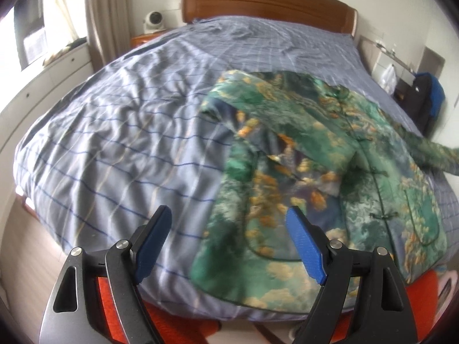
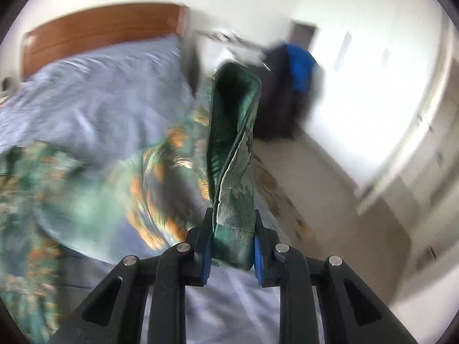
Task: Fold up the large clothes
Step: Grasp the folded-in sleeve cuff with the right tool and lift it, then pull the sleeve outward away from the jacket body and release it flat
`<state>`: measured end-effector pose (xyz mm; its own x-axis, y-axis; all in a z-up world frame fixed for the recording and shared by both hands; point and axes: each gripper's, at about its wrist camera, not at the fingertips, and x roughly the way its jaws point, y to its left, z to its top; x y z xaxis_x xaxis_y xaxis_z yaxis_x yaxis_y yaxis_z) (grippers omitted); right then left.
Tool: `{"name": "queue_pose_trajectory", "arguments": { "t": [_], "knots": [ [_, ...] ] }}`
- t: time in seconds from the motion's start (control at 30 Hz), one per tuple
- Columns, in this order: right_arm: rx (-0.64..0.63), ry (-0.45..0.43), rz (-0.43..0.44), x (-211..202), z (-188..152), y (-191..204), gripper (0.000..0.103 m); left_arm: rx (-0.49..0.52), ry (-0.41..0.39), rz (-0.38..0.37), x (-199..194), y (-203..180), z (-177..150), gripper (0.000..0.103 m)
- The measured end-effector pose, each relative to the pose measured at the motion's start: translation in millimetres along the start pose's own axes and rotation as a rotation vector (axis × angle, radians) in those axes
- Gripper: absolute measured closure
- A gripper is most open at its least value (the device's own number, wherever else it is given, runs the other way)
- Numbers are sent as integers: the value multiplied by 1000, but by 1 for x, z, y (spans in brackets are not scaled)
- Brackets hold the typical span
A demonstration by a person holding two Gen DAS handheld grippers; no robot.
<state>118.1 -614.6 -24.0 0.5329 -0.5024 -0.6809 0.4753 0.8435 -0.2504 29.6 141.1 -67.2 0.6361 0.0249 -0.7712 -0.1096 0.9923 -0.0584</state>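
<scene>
The right gripper (image 2: 232, 246) has its jaws clamped on the cuff end of a sleeve (image 2: 233, 154), and the sleeve rises straight ahead of the jaws, its open mouth gaping at the top. The jacket (image 1: 321, 172), green with orange and yellow patches, lies spread on the bed (image 1: 120, 132), ahead and to the right of the left gripper (image 1: 232, 246), whose jaws stand wide open with nothing between them, hovering above the jacket's near hem. One sleeve is already folded across the chest; the other trails off to the far right of the left view, off the bed surface. Here is the risk, as I read it: the right view is heavily blurred, so that hand seems to be swinging fast, and the hold is only on the cuff's edge. A quick sweep could pull the fabric out of the jaws, or drag the whole body of the jacket sideways and spoil the fold already laid. With the left jaws not pinning anything, nothing anchors the jacket against that tug. The padded cloth looks slippery and bulky, so the sleeve may also land twisted or bunched rather than flat.
</scene>
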Motion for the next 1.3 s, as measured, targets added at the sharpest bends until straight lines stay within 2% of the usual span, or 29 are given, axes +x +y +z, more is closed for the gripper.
{"name": "queue_pose_trajectory", "arguments": {
  "t": [0.07,0.2,0.27,0.3,0.33,0.43,0.47,0.53,0.57,0.6,0.67,0.7,0.77,0.83,0.9,0.97,1.0,1.03,1.07,1.1,1.2,1.3],
  "knots": [
    [20,68,-12,27,-18,-13,81,23,5,5,2,-9,0,19],
    [70,188,20,68,-55,-7,80,73,33,34,7,-18,-3,19],
    [140,253,47,88,-73,-14,71,100,43,58,6,-17,-3,19],
    [171,256,51,89,-84,-22,67,114,41,72,4,-15,-3,19],
    [215,248,56,90,-90,-32,58,130,35,88,2,-14,-1,19],
    [300,205,13,78,-99,-66,53,165,15,122,2,-9,8,15],
    [299,194,-5,72,-100,-72,45,172,10,126,3,-9,13,15],
    [255,139,-87,50,-99,-80,43,194,7,117,10,-15,27,15],
    [232,114,-108,36,-97,-77,43,218,1,102,15,-22,33,14],
    [220,87,-93,24,-98,-74,43,262,-5,89,21,-32,39,12],
    [207,31,21,-4,-98,-56,42,374,-4,78,34,-55,46,9],
    [196,15,62,-16,-99,-48,41,472,-2,69,45,-74,47,9],
    [146,-18,182,-48,-108,-12,35,616,-8,63,61,-102,43,9],
    [84,-28,298,-74,-121,31,35,750,-5,59,78,-130,34,9],
    [26,-30,395,-99,-141,67,35,853,9,40,94,-153,23,4],
    [-12,-29,485,-115,-156,104,35,929,20,67,111,-168,14,3],
    [-22,-29,516,-121,-164,119,35,951,26,82,120,-171,11,13],
    [-34,-25,553,-131,-174,134,35,951,35,73,125,-170,11,40],
    [-52,-21,586,-140,-183,149,35,925,60,40,125,-167,16,57],
    [-67,-24,601,-149,-189,159,35,874,76,14,123,-161,23,89],
    [-129,-59,623,-170,-205,186,35,686,-15,-9,91,-127,59,89],
    [-185,-113,601,-191,-210,191,35,404,-102,-25,52,-61,110,89]
  ]
}}
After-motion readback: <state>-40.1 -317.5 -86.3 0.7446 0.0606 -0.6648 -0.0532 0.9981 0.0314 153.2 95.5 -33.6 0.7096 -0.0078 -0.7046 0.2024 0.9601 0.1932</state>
